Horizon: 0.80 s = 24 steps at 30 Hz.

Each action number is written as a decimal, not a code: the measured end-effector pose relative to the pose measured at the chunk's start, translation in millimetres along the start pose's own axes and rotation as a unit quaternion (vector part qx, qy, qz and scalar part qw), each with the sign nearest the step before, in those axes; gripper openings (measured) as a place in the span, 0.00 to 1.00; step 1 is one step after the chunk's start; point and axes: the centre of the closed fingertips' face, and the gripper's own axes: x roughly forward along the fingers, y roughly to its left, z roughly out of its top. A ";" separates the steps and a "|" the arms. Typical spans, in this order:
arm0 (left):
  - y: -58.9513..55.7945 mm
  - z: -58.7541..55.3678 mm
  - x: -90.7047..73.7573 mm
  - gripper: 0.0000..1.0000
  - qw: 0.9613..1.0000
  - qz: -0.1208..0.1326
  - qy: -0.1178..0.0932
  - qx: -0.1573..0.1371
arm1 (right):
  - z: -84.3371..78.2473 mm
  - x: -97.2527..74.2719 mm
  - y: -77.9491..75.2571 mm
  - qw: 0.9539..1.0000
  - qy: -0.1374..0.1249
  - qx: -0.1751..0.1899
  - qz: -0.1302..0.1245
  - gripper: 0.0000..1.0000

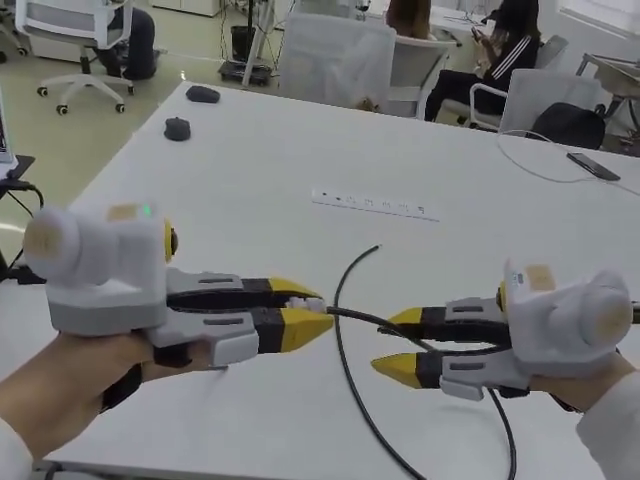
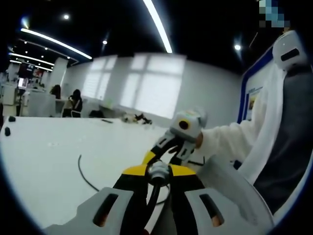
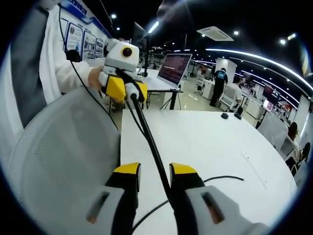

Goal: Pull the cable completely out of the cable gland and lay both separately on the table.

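- Left tool [image 1: 312,312] is clamped shut on the gland [image 2: 159,172], held up off the counter [image 1: 260,170] in front of us.
- Right tool [image 1: 395,342] has its jaws apart. The cable [image 3: 146,137] runs between them, close to one jaw, and doesn't look pinched.
- The cable sits in the gland and goes straight across to the right tool. The rest loops loosely on the counter, free end lying flat.
- We judge the pull-out isn't finished, and nothing is laid down separately yet.
- To do it well:
  - Close the right tool on the cable near the gland.
  - Keep the left tool's clamp firm and pull straight along the gland's axis.
  - A sideways pull will likely bind in the seal.
  - The tail is long, so we expect to regrip several times.
  - Keep the loop from snagging on either tool.
- We can't tell how much cable sits behind the gland, since the jaws hide it.
- Materials:
  - The cable is thin, black, round and bendy, with a smooth jacket that may slip between the jaws.
  - The gland is small and round with a silvery metal look, so it's hard and should take a tight clamp.
  - The tool tips are yellow wedges.
  - The counter is white, flat and smooth, so the gland could roll once set down.
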 end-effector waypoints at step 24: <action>-7.2 -12.0 4.6 0.17 0.998 -0.007 0.038 0.056 | 22.0 16.1 19.6 0.998 -0.020 -0.043 0.046 0.07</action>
